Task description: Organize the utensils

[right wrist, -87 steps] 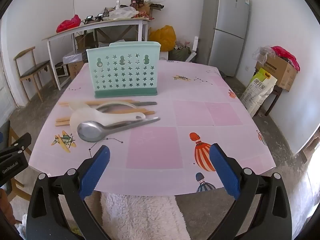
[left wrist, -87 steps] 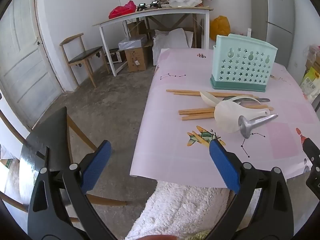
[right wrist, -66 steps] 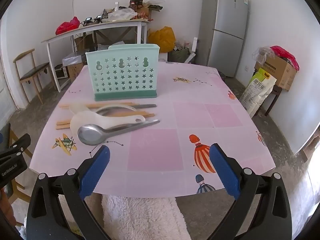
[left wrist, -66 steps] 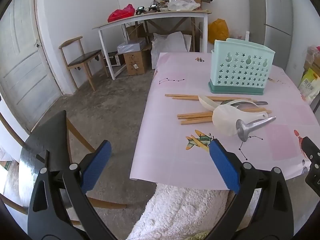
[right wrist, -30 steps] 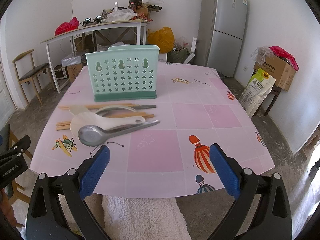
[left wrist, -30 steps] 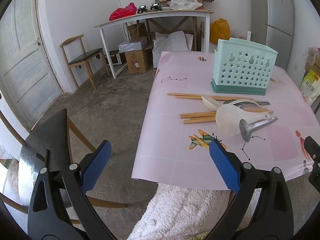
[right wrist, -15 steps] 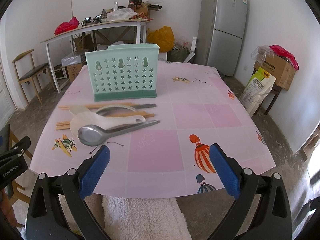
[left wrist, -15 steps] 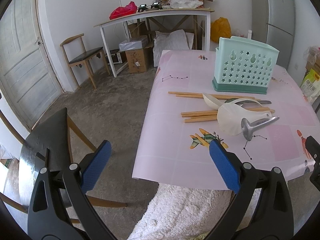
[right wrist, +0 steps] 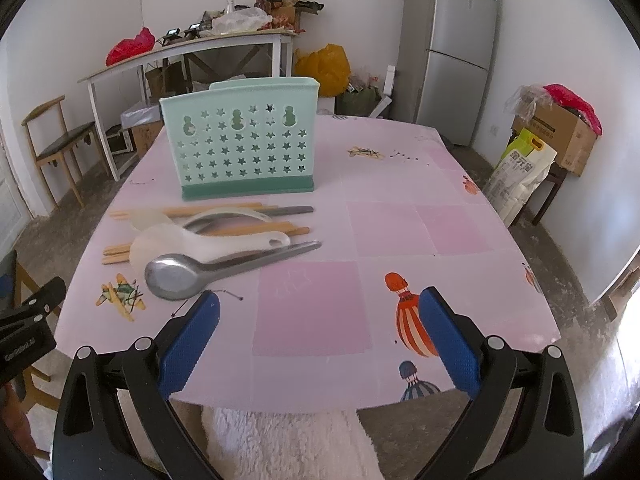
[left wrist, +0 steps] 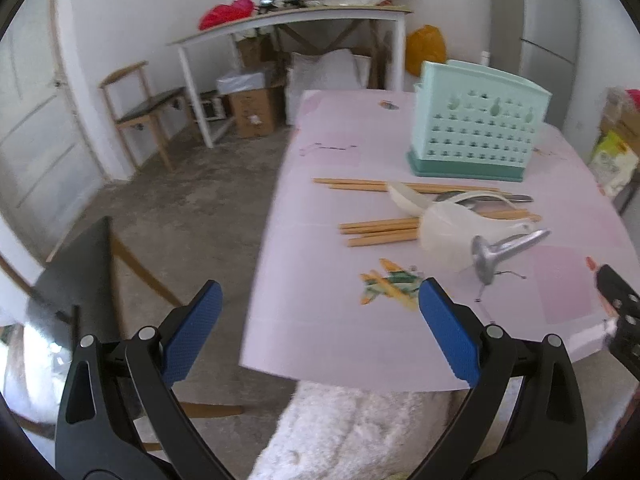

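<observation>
My L gripper (left wrist: 320, 336) is spread wide w/ nothing in it, off the table's (right wrist: 400, 220) left edge. R gripper (right wrist: 320, 340) likewise released over the near edge. Steel spoon (right wrist: 176, 276) w/ white spoon (right wrist: 200, 242) & chopsticks (right wrist: 120, 254) piled just in front of the upright rack (right wrist: 240, 148).

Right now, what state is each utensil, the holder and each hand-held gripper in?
Left hand-held gripper: open, holding nothing.
Right hand-held gripper: open, holding nothing.
Utensil holder: upright on the table, no utensils seen sticking out.
Metal spoon: lying flat, nearest the grippers.
White spoon: lying across chopsticks.
Chopsticks: loose, flat.
</observation>
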The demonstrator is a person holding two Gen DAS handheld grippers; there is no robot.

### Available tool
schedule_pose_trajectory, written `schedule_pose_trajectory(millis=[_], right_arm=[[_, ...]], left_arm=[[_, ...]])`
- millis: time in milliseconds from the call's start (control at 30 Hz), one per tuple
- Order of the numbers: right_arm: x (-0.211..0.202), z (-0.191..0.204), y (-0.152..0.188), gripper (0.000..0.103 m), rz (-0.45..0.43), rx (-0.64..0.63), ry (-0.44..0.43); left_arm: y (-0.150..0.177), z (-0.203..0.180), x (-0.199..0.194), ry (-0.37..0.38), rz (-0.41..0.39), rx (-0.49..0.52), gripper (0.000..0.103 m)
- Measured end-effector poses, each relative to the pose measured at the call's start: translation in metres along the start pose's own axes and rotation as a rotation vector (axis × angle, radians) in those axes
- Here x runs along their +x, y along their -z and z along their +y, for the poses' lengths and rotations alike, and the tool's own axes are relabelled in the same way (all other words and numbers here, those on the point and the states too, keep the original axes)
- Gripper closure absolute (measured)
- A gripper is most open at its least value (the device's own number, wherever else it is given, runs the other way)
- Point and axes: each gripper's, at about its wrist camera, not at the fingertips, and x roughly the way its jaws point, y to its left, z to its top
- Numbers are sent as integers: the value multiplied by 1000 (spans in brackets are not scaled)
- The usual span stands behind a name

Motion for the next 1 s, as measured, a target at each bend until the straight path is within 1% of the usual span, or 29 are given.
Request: schedule_pose_trajectory(millis=[133,200,267,400,567,700,733,767,800,867,933,967,1000], right_arm=[[14,-2,-5,6,14,5,-10],[21,-1,-8,6,18,-4,-18],[28,0,-10,6,22,-22,-31],[43,4,-11,6,60,-54,-91],[56,-2,-8,6,89,-42,-165],[65,-9,-9,6,104,-33,-174],[68,-11,-9,6,114,-31,-187],[71,-12,-9,6,120,-28,-194],[73,-13,-10,6,125,-25,-200],[78,-16,-10,6,132,-17,-220],[81,-18,-10,6,133,-15,-235],[82,-19,-10,6,132,-16,-240],[83,-20,-10,6,132,-17,-243]], left_arm=[[-6,-7,7,132,-19,34,8],[-9,-10,11,206,-24,34,8],[-11,-12,15,262,-25,22,8],[-17,-23,23,347,-29,9,8],[-22,-36,32,412,-23,29,9],[-26,-48,32,452,-28,75,9],[-26,-53,31,467,-32,91,16],[-26,-55,29,481,-29,103,28],[-27,-59,30,494,-21,115,32],[-26,-66,33,512,9,128,45],[-24,-71,39,520,45,119,51],[-23,-70,41,516,57,111,56],[-23,-70,45,513,72,97,58]])
